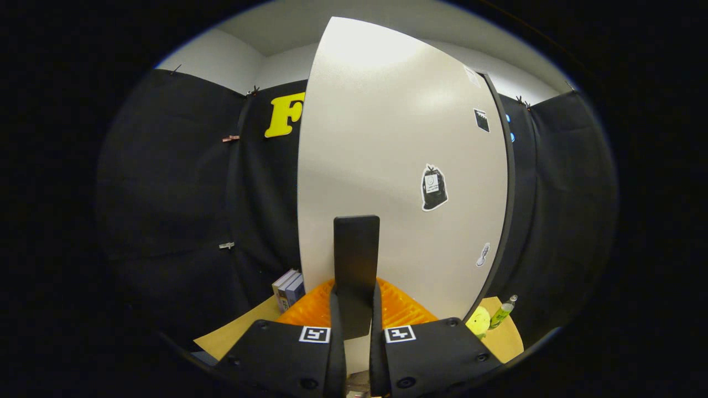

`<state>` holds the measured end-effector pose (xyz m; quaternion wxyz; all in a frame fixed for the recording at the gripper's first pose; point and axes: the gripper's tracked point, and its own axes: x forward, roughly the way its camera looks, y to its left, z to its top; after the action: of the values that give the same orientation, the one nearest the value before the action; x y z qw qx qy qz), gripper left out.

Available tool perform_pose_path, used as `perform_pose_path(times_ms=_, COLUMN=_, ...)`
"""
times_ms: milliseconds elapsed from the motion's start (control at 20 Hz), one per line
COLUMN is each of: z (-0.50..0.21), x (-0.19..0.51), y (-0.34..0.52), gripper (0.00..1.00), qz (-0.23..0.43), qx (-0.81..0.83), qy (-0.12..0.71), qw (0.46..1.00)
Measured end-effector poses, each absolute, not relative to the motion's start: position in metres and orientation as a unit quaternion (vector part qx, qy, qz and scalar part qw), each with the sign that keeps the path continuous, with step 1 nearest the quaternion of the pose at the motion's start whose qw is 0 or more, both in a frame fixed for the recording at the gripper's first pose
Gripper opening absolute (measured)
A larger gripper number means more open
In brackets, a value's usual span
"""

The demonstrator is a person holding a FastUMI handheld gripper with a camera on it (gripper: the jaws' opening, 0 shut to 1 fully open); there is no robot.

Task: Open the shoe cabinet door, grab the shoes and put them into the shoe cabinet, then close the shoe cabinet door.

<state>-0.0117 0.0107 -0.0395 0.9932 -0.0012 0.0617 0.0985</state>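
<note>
- The shoe cabinet door (pixel 387 138) stands right ahead of my fingers, a tall pale panel with a dark edge strip down its right side; it leans a little to the right in my view.
- A flat black handle (pixel 357 260) rises upright against the door's lower part, and my claw (pixel 357 320) has it: both fingers (pixel 335 326) sit closed in on the handle's lower end, one each side, barely a gap left (the grip looks firm, pads pressing the black bar).
- Stickers (pixel 434 188) dot the door to the right of the handle, the largest a dark bag shape with a white outline.
- Orange ribbed plastic (pixel 401 307) shows behind my fingers at the door's foot; I cannot tell what it belongs to.
- Left of the door's base, a small stack of boxes (pixel 289 287) sits on a tan surface (pixel 238 331).
- Right of the base, a yellow-green ball (pixel 478 320) lies just beside a green bottle (pixel 502 312) on the same surface.
- Black cloth wall behind everything.
</note>
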Motion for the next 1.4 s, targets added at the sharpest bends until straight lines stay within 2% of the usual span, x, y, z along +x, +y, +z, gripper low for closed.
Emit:
perform_pose_path(times_ms=250, z=-0.036, x=-0.052, y=-0.034, gripper=0.21, qz=0.128, qx=-0.010, qy=0.066, qw=0.990)
perform_pose_path(times_ms=550, z=-0.034, x=-0.083, y=-0.091, gripper=0.20, qz=0.125, qx=-0.013, qy=0.061, qw=0.990)
perform_pose_path(times_ms=1100, z=-0.030, x=-0.091, y=-0.179, gripper=0.18, qz=0.027, qx=0.000, qy=0.057, qw=0.998)
perform_pose_path(times_ms=1250, z=-0.030, x=-0.091, y=-0.192, gripper=0.14, qz=0.013, qx=0.004, qy=0.056, qw=0.998)
perform_pose_path(times_ms=1400, z=-0.029, x=-0.092, y=-0.201, gripper=0.14, qz=0.008, qx=0.002, qy=0.052, qw=0.999)
